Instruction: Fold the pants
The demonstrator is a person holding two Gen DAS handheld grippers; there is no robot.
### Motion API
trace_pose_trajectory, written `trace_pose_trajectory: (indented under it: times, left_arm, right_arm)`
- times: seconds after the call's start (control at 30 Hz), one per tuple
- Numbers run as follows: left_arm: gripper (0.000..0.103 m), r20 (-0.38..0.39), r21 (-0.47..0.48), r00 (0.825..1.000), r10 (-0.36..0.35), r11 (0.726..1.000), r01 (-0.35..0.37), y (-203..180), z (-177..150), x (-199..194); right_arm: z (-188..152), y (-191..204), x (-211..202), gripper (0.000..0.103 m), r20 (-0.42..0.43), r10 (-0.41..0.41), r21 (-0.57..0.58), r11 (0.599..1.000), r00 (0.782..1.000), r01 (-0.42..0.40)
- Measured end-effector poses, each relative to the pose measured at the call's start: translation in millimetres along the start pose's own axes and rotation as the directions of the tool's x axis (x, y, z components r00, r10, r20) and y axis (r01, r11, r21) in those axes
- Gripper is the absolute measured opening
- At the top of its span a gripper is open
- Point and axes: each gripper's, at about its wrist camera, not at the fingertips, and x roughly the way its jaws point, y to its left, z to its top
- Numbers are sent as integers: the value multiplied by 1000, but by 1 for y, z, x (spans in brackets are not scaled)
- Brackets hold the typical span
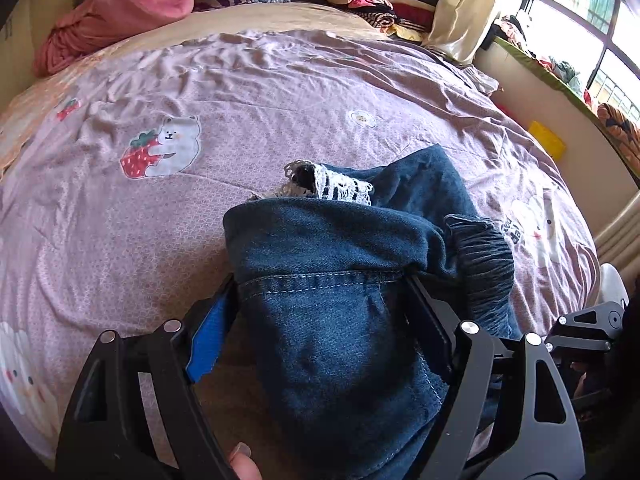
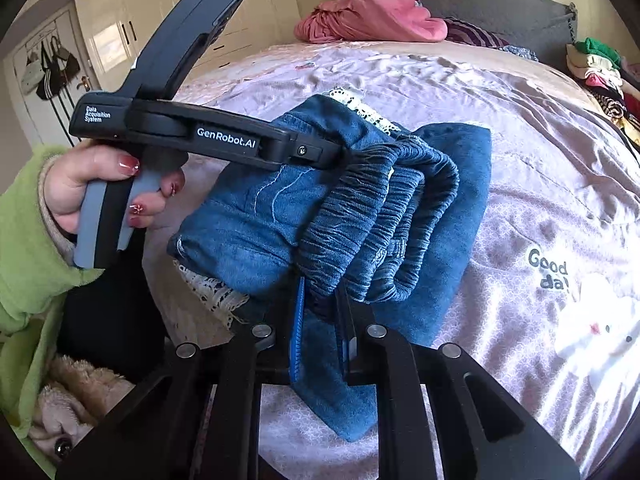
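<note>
Between the wide-spread fingers of the left gripper (image 1: 324,312), the folded pants (image 1: 352,280) are sitting bundled above the bedsheet (image 1: 240,92); the right gripper (image 2: 320,320) is pinching denim beneath the waistband (image 2: 384,208), so folding looks nearly finished, with setting down remaining.

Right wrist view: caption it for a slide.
Right gripper shut on folded denim pants above the bed, while the left gripper holds their far side.

The pants (image 2: 256,220) are dark blue denim, bunched and partly folded above the bed (image 2: 540,200). Their gathered elastic waistband (image 2: 360,220) faces right; white lace trim (image 1: 340,188) shows at the hem.
</note>
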Motion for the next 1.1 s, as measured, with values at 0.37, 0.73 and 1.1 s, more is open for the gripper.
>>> trace_pose_trajectory:
  times: [0.37,0.73,1.1]
  left_arm:
    - [73,24,-5,1000,8,1000,-8,0,0,-8]
    - [73,70,-44,997,-15,999,18,9,-4,-34]
    - [75,129,-68,992,17,998,-8,17,-13,-73]
  right_arm:
    - [4,3,-26,39,30,-42,16,999,999,41]
    - [1,-2,-44,52,59,-96,48,994,994,93]
    - [9,-5,-67,61,126,-139,96,987,982,127]
